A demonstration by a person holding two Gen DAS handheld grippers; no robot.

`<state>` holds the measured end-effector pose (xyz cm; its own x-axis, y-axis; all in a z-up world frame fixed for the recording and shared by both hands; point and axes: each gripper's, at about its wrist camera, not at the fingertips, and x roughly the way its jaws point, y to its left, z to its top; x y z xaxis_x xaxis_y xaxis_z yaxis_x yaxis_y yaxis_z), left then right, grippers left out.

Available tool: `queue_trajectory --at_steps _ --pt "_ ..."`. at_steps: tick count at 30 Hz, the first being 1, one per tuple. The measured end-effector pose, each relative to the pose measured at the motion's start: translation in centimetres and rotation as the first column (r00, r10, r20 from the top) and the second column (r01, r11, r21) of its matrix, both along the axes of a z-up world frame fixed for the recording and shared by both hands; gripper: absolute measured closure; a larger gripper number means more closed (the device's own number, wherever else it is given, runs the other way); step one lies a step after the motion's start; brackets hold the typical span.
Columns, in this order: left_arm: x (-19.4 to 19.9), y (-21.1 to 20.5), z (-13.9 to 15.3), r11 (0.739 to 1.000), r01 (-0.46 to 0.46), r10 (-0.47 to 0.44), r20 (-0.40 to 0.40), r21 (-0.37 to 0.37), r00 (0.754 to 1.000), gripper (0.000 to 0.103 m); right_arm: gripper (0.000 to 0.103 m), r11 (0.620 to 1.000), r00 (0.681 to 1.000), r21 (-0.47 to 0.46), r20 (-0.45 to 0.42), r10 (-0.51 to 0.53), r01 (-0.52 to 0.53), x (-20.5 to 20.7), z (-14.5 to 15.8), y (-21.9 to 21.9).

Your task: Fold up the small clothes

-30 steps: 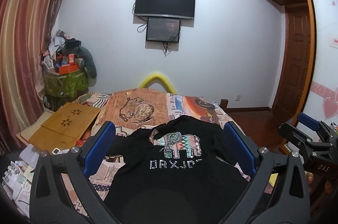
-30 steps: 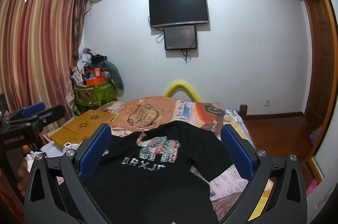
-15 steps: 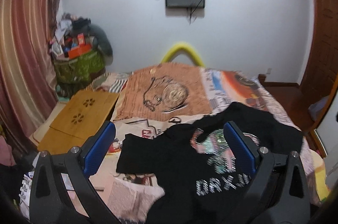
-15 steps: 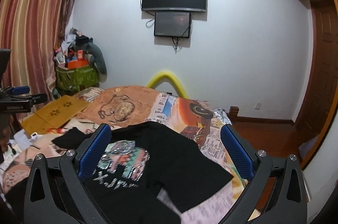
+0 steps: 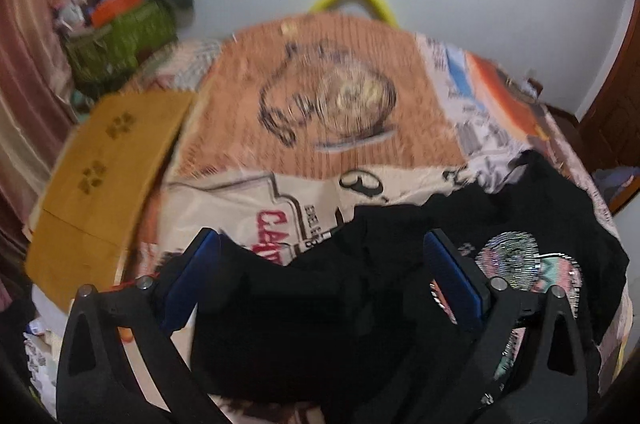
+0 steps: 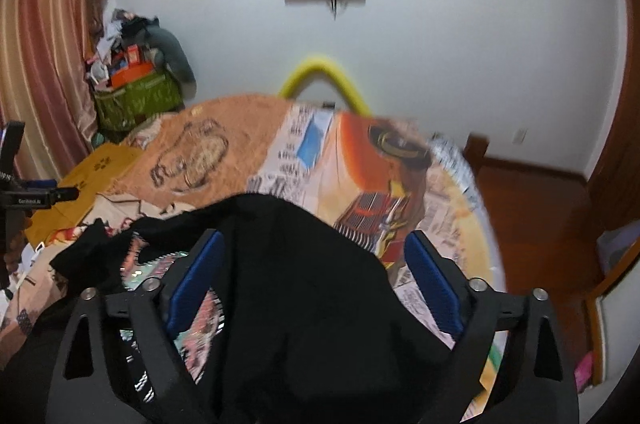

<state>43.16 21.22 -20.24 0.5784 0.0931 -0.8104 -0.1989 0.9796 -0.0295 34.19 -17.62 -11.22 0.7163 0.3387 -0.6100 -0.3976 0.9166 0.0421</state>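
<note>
**Clerk:** Two claws to enter. Begin with the step.

**Me:** Item one, black T-shirt, printed side up, lying rumpled on the bed. By my reckoning I am at the first pinch before a fold. To do it well I should take one layer only at each shoulder or sleeve edge, both pinches level with each other, then draw the cloth taut so the crease runs straight and the elephant print is not bunched.

**Clerk:** Left claw?

**Me:** Left claw: spread wide, nothing gripped. Black cloth, likely a sleeve, lies between and under its pads, the print just outside its right finger. A wooden lap tray sits well off beyond its left finger.

**Clerk:** Right claw?

**Me:** Right claw: jaws wide but closing at this moment. The shirt's dark body fills the gap between the pads; I see no pad pressing on it yet, so nothing is held. Bedcover shows ahead of its right finger, the print beneath its left.
</note>
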Motion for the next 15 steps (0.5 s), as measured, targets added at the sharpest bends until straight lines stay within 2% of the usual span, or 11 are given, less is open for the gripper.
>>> queue_trajectory --at_steps 4,6,11,12,15 --pt "3.0 -0.4 -3.8 0.999 0.038 -0.036 -0.083 0.015 0.996 0.009 0.023 1.0 0.996 -0.009 -0.09 0.003 -0.004 3.5 -2.4 0.4" --pt "4.4 -0.8 -5.5 0.998 0.069 -0.069 -0.121 0.003 0.99 0.009 0.023 1.0 0.991 -0.013 -0.131 0.004 -0.006 5.5 -3.5 0.9" --pt "6.6 -2.6 -8.4 0.987 0.157 -0.148 -0.182 0.033 0.972 0.009 0.023 0.997 0.975 -0.067 -0.219 0.033 -0.049 9.3 -6.0 2.5" --pt "6.8 -2.9 -8.9 0.984 0.175 -0.166 -0.191 0.029 0.967 0.011 0.023 0.994 0.971 -0.092 -0.237 0.036 -0.059 9.9 -6.5 2.9" --pt "7.3 -3.9 -10.1 0.976 0.214 -0.204 -0.212 0.025 0.956 0.027 0.025 0.988 0.956 -0.127 -0.292 0.044 -0.085 11.4 -8.1 3.7"
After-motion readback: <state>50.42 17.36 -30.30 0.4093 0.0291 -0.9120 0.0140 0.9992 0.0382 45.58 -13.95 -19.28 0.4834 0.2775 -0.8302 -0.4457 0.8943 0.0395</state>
